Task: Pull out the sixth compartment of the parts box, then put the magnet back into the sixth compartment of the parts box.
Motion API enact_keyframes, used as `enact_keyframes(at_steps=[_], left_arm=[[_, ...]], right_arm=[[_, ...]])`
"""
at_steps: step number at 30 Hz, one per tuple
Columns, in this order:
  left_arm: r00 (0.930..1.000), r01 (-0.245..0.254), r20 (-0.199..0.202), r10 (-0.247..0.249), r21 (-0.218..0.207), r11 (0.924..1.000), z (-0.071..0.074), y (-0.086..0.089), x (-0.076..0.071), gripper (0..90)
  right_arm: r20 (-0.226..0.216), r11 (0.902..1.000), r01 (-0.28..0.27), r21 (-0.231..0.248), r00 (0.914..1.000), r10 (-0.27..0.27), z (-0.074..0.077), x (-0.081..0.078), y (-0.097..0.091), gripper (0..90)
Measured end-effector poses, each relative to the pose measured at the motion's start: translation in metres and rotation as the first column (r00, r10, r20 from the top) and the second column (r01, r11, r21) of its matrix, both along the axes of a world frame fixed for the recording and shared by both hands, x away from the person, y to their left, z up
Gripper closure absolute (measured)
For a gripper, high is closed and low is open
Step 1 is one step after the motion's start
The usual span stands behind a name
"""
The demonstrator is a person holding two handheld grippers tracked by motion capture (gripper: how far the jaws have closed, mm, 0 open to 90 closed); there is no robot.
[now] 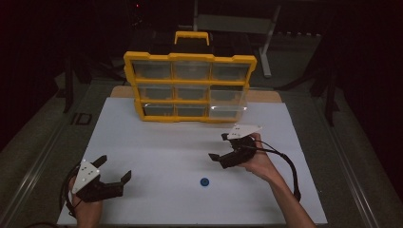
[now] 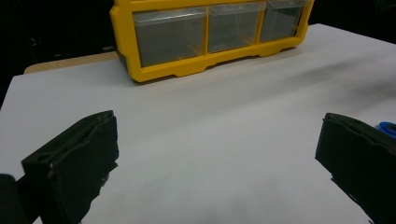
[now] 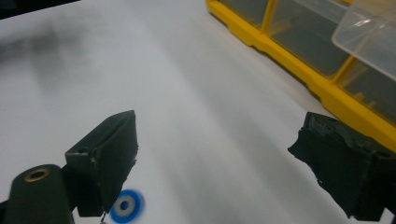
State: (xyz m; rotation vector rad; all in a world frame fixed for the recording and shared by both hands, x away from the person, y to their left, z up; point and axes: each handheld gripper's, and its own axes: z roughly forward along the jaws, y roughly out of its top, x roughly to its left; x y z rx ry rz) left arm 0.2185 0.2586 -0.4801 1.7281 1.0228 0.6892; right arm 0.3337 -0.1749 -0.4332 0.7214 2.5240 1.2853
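Note:
A small blue ring (image 1: 205, 181) lies flat on the white board (image 1: 161, 147) between my two grippers. My left gripper (image 1: 115, 167) rests at the front left, open and holding nothing; in the left gripper view its jaws (image 2: 217, 158) stand wide apart, with the blue ring (image 2: 387, 128) just past the right jaw. My right gripper (image 1: 218, 146) hovers right of the middle, open and empty, above and to the right of the ring. In the right gripper view (image 3: 215, 158) the blue ring (image 3: 125, 205) lies below the left jaw, outside the gap.
A yellow organizer (image 1: 190, 88) with clear drawers stands upright at the far edge of the board. One right-hand drawer (image 1: 228, 99) is pulled partly out, also in the right gripper view (image 3: 369, 32). Dark floor and metal rails surround the table.

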Motion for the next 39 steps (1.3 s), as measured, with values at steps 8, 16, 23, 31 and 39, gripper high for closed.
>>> enact_keyframes(at_steps=[8, 16, 23, 31, 39], left_arm=[[1.0000, 0.001, 0.000, -0.001, -0.002, 1.0000, 0.000, 0.000, 0.000, 0.0], [1.0000, 0.001, -0.003, -0.001, -0.002, 1.0000, 0.000, -0.001, 0.000, 0.0], [1.0000, 0.003, -0.006, -0.003, -0.001, 1.0000, 0.000, -0.001, 0.000, 0.0], [1.0000, 0.005, -0.007, -0.005, -0.001, 1.0000, 0.000, -0.001, 0.000, 0.0], [0.9999, 0.007, -0.010, -0.007, 0.000, 1.0000, 0.000, -0.001, 0.000, 0.0]], right_arm=[[-0.032, 0.9995, -0.031, 0.007, 0.9990, 0.031, 0.002, 0.000, 0.001, 11.8], [-0.057, 0.9984, -0.057, -0.001, 0.9968, 0.057, 0.002, 0.000, 0.004, 11.3], [-0.072, 0.9969, -0.076, -0.017, 0.9946, 0.075, 0.000, -0.001, 0.009, 11.1], [-0.095, 0.9934, -0.103, -0.050, 0.9907, 0.098, -0.002, -0.003, 0.016, 10.5], [-0.103, 0.9904, -0.119, -0.070, 0.9884, 0.112, -0.004, -0.005, 0.022, 10.5]])
